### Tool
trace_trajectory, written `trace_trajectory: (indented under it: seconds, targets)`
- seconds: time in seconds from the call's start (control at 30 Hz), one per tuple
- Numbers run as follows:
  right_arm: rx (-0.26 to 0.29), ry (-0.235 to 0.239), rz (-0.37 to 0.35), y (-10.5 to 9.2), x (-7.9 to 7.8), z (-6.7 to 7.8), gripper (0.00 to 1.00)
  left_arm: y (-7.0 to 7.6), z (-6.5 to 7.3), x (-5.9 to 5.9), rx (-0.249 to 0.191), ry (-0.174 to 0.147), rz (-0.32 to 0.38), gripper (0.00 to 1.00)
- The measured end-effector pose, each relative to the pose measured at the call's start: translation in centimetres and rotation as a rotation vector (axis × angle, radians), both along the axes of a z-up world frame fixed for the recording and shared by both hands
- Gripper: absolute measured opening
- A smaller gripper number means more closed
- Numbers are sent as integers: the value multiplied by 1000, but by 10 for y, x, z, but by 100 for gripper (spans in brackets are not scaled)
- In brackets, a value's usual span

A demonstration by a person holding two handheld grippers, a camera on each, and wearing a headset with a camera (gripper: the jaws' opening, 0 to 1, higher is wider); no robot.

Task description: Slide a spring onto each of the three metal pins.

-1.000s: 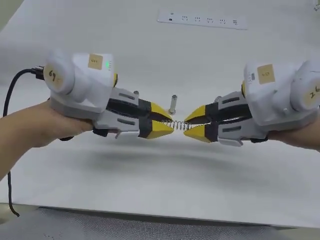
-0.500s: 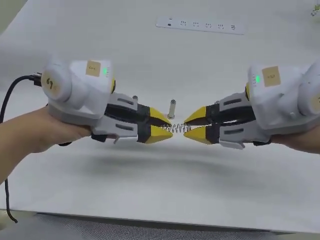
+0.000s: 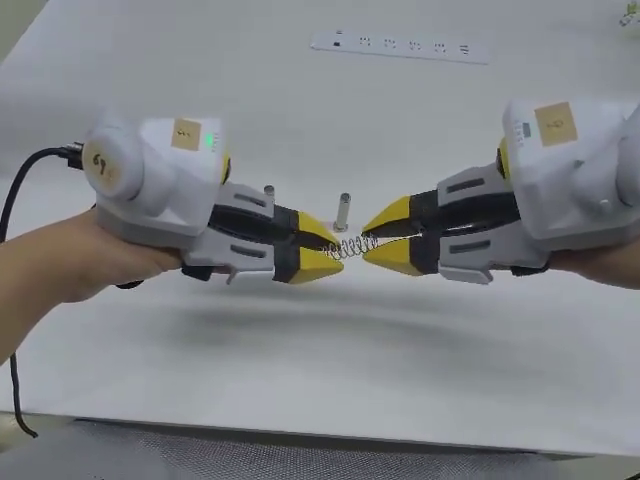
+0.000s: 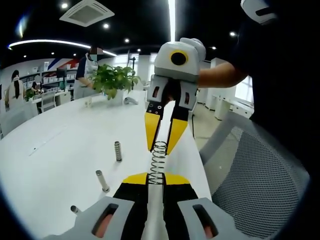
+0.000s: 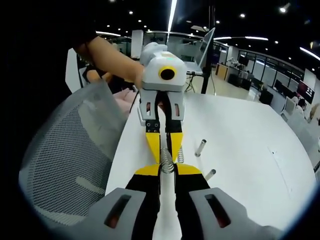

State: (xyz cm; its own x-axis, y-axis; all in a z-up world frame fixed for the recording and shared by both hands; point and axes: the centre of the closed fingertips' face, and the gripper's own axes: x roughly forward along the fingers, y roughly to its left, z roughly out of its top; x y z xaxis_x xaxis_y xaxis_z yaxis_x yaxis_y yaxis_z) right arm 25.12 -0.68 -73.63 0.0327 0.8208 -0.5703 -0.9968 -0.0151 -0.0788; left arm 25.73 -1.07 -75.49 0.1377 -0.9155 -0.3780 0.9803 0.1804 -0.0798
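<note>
The spring [image 3: 347,246] is hanging in the air over the bench [image 3: 300,360], lying roughly level and stretched a little between the two tools. The left gripper [image 3: 333,253] is pinching its left end with fingers closed right down on the coils. The right gripper [image 3: 368,240] is gripping the right end, with its fingers drawn in to a thin gap that looks like a firm pinch.

Just beyond the spring, on the far side, the middle pin [image 3: 343,212] is standing upright and bare. To its left, the left pin [image 4: 75,209] is also waiting empty. In the left gripper view, the loaded pin [image 4: 118,150] is already wearing its spring, so I judge the job to be about a third done.

This looks like a hand-over or a re-grip in mid-air. Next, I reckon one gripper needs to let go while the other turns the spring upright. It then has to bring the open end squarely over the top of a bare pin before lowering it.
</note>
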Motion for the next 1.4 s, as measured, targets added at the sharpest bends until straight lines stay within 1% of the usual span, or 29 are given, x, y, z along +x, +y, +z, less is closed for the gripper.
trace_trajectory:
  seconds: [0.27,0.53,0.57,0.6,0.63,0.7,0.87,1.03,1.1,1.3,1.4]
  targets:
    - [25,2,5,7,0,6,7,0,0,0,5,-3,-1,2]
    - [62,15,-1,15,1,13,7,-1,1,1,6,-4,1,2]
    - [70,17,-2,16,1,14,7,-1,0,1,6,-3,-1,2]
    - [93,34,-7,18,0,17,7,-1,0,1,6,-4,-2,2]
    - [106,40,-12,20,1,19,7,-3,2,0,-2,2,-5,2]
    - [106,36,-10,22,1,20,7,-5,1,0,3,-7,-10,2]
    - [112,25,1,27,0,20,7,-5,-1,-1,7,-5,-15,2]
    - [131,11,-3,30,0,20,7,-5,-1,1,12,-9,-15,2]
    - [129,-2,5,31,-1,19,7,-5,-2,0,15,-11,-16,2]
    - [126,-13,9,30,-2,20,7,-6,-3,-1,16,-16,-20,2]
    - [110,-23,16,30,-4,19,7,-5,-4,-2,22,-19,-23,2]
